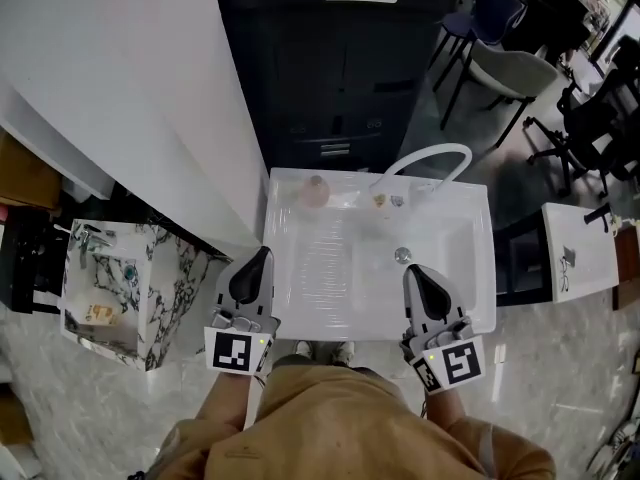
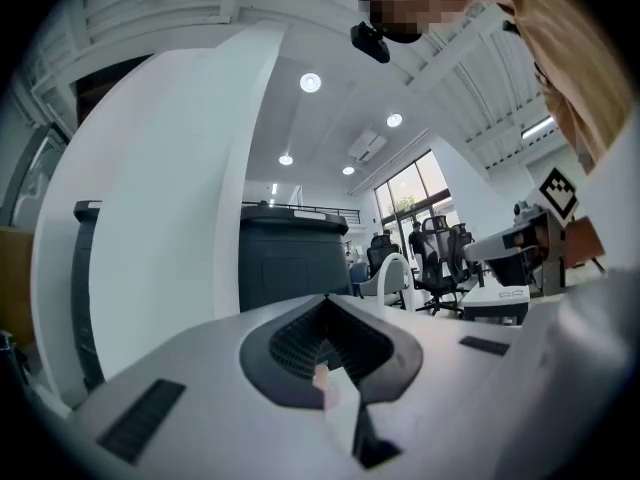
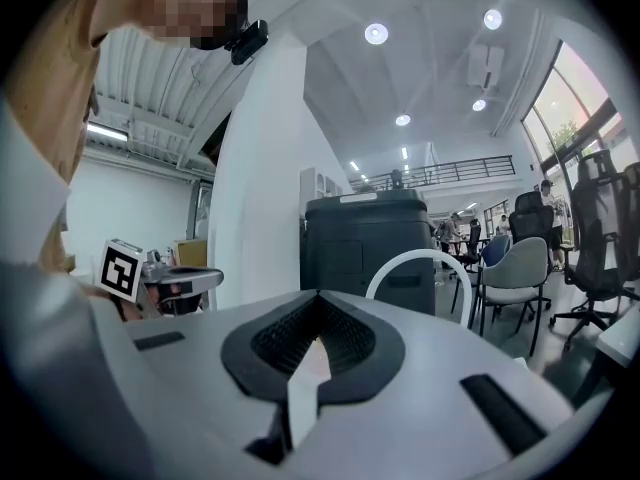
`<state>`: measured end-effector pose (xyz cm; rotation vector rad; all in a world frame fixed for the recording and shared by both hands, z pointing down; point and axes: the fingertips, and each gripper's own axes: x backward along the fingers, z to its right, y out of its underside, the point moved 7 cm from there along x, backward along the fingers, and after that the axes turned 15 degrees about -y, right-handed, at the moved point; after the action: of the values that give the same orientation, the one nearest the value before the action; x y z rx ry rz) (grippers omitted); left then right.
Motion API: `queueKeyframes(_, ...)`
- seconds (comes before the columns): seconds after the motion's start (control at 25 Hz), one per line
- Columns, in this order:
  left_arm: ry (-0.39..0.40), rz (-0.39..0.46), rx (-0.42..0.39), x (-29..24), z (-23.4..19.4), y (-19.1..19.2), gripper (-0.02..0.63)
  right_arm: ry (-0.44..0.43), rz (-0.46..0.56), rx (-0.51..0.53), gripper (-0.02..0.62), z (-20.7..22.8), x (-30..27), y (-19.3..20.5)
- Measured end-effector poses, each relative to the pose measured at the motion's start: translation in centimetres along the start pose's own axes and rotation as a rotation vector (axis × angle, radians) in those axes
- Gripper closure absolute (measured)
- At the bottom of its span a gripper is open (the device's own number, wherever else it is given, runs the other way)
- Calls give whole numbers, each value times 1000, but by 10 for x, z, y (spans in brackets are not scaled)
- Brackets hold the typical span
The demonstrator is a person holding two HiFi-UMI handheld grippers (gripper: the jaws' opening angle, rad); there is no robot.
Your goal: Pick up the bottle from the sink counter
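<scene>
We hold the left gripper point(image 1: 256, 266) and the right gripper point(image 1: 417, 280) at the near edge of the sink surface point(image 1: 340, 308), each with its jaws pressed together on nothing. The bottle point(image 1: 315, 190) stands at the far left corner, seemingly upright. It lies ahead and slightly right of the left jaws, which are nearer.

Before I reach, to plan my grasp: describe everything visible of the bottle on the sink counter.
The bottle is small, pale pink and rounded, apparently upright on the back ledge of the sink counter near its left corner, left of the curved faucet. Nothing else touches it; the left tool and right tool sit shut at the near edge. Cap and material: too small to tell.
</scene>
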<state>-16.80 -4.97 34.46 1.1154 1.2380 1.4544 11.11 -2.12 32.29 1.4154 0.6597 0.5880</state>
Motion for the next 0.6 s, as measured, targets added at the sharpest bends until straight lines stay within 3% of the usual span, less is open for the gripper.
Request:
queueKeyframes(0.36, 8, -45, 10, -41, 7, 37, 600, -12, -52, -33, 597, 12, -3, 17)
queueKeyframes(0.6, 23, -120, 14, -57, 20, 59, 577, 2, -89, -57, 597, 17, 4, 30)
